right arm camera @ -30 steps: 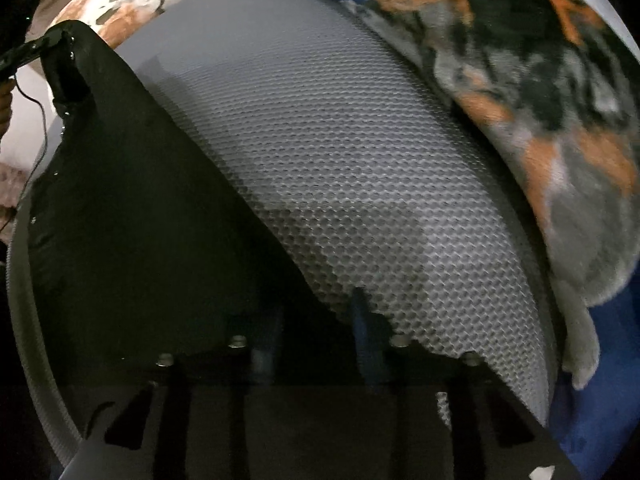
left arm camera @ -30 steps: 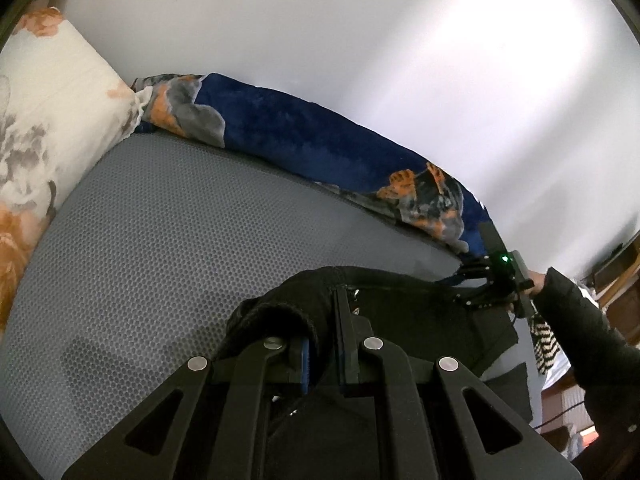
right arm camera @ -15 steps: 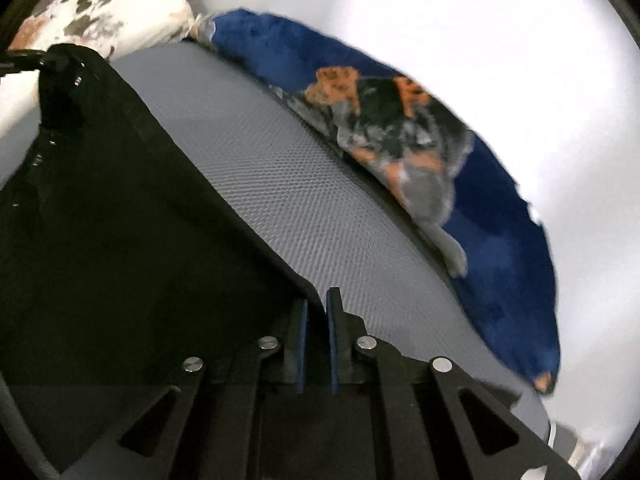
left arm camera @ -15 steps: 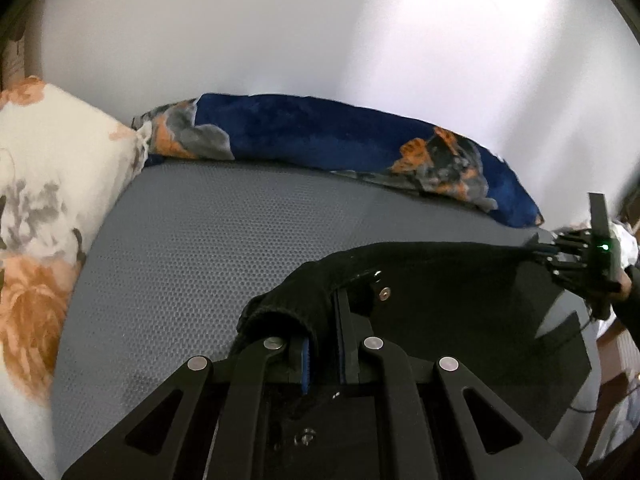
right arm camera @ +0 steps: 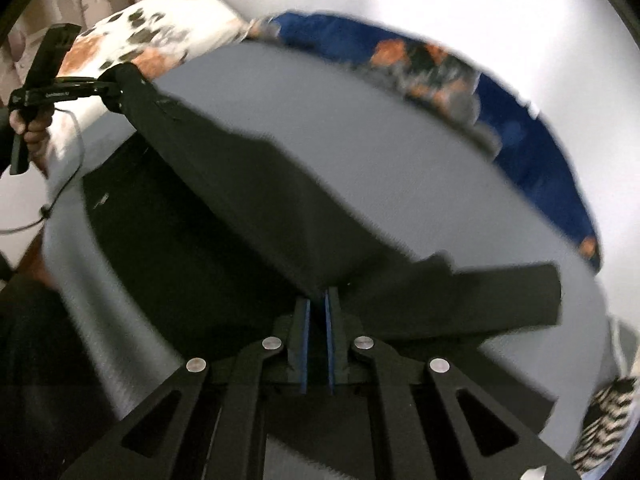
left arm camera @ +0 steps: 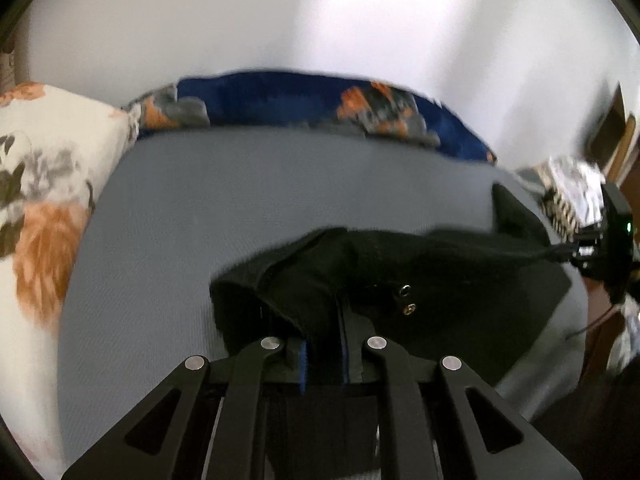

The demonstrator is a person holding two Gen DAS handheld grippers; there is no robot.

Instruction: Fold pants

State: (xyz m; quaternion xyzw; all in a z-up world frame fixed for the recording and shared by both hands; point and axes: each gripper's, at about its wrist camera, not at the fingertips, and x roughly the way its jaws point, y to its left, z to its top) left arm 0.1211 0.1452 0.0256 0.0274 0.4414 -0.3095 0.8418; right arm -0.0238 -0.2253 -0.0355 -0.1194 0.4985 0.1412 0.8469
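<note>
Grey mattress (left arm camera: pixel 280 184) | black pants (right arm camera: pixel 248 200) | both tools clamped, print illegible

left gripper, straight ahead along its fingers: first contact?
The black pants that the left gripper is already clamped on. Past them lies the grey mattress, then probably the blue blanket; depth unclear.

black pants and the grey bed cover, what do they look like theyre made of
Black pants: a matte woven fabric, likely cotton or a blend; it hangs limp between the left gripper and right gripper, and has metal snaps.
Grey bed cover: a dull textile, probably mesh-like, though motion blur hides the weave here.
</note>
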